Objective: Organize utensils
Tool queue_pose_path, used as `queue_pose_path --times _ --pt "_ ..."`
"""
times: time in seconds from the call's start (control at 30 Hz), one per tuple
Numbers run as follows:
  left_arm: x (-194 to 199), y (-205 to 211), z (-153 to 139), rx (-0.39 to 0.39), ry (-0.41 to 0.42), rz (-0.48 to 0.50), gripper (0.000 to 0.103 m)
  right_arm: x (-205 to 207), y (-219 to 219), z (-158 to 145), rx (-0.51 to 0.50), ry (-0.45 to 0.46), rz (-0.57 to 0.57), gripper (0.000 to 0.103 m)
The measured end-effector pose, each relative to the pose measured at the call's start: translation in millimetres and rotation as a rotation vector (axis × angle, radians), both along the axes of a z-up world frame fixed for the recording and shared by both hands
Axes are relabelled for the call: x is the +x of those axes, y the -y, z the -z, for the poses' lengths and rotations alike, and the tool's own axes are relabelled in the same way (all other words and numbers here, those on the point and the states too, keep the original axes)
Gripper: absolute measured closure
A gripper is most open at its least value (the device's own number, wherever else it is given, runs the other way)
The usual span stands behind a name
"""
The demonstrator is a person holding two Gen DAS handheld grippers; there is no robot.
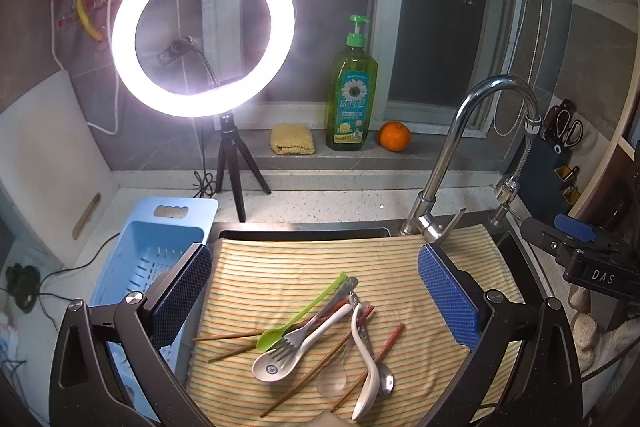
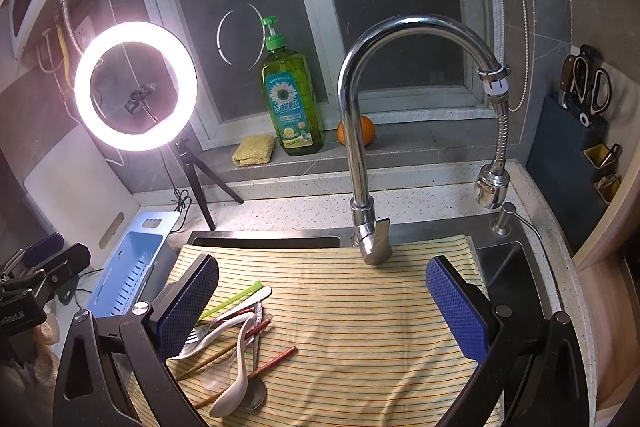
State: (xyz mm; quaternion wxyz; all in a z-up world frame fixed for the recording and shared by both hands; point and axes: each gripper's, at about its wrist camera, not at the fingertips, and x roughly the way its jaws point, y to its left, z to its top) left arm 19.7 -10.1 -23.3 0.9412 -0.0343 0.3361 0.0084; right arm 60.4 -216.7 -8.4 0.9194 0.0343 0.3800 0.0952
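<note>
A pile of utensils lies on a striped yellow cloth [image 1: 280, 267] over the sink: a green plastic spoon [image 1: 298, 315], a white slotted spatula [image 1: 316, 327], two white ceramic spoons [image 1: 276, 365] [image 1: 366, 375], a clear spoon [image 1: 334, 375], a metal spoon [image 1: 384, 379] and several brown chopsticks [image 1: 316, 367]. My left gripper [image 1: 314, 297] is open, hovering above the pile. My right gripper [image 2: 322, 305] is open above the cloth, with the pile [image 2: 236, 339] by its left finger. A light blue drain basket [image 1: 148, 259] stands left of the sink.
A chrome faucet [image 2: 360, 147] rises behind the cloth. A lit ring light [image 1: 204, 31] on a tripod stands at the back left. A green soap bottle [image 1: 352, 95], a sponge [image 1: 292, 139] and an orange [image 1: 395, 136] sit on the sill. A white cutting board [image 1: 44, 163] leans left.
</note>
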Motion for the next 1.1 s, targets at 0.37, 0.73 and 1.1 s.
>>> queue_pose_path --times 0.37,0.73,1.1 --pt "-0.6 -1.2 15.0 0.001 -0.043 -0.042 0.001 18.5 -4.5 15.9 0.016 -0.032 -0.100 0.001" --pt "-22.0 -9.0 57.5 -0.015 -0.152 -0.096 0.003 47.1 -34.1 77.7 0.092 -0.256 -0.335 0.005" --pt "-48.1 0.6 112.4 -0.097 -0.310 -0.061 0.022 57.7 -70.2 147.4 0.160 -0.546 -0.498 0.038"
